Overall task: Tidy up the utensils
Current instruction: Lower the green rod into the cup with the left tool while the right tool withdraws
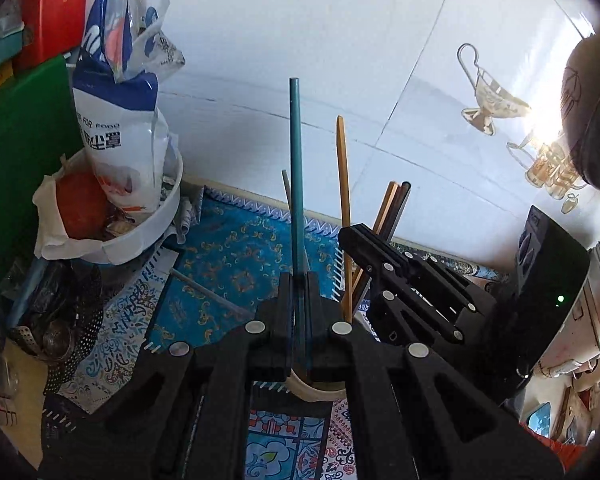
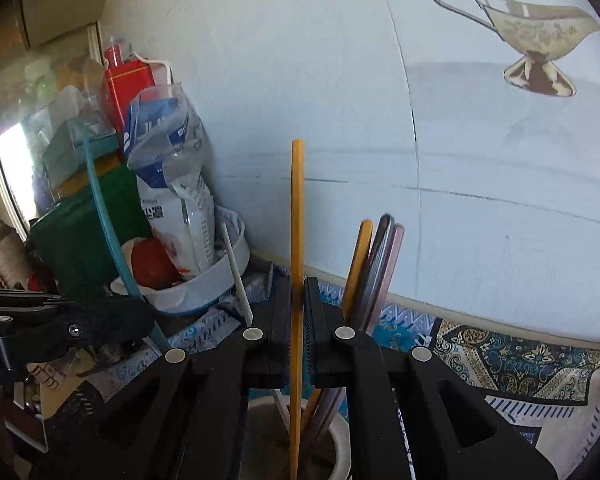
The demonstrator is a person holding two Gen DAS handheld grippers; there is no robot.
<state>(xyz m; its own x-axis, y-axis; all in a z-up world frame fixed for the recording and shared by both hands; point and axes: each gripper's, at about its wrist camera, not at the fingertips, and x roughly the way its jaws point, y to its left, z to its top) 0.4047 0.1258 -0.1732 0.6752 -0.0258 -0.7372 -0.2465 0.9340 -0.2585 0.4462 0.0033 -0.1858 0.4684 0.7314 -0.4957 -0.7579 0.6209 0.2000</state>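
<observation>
My left gripper (image 1: 299,280) is shut on a teal chopstick (image 1: 296,168) that stands upright between its pads. Below it a white cup (image 1: 320,392) is partly hidden by the jaws. In the right wrist view my right gripper (image 2: 297,284) is shut on a yellow chopstick (image 2: 297,216), whose lower end reaches down into the cup (image 2: 342,436). Several brown and pink chopsticks (image 2: 376,264) lean in that cup, and a white chopstick (image 2: 236,272) leans to the left. The left gripper (image 2: 136,314) with the teal chopstick (image 2: 104,220) shows at the left. The right gripper (image 1: 356,238) is close on the right.
A patterned blue mat (image 1: 228,256) covers the counter against a tiled wall. A white bowl (image 1: 140,232) with a plastic bag stands at the back left beside a green board (image 1: 20,160). A perforated metal strainer (image 1: 72,320) lies left. A loose white stick (image 1: 208,292) lies on the mat.
</observation>
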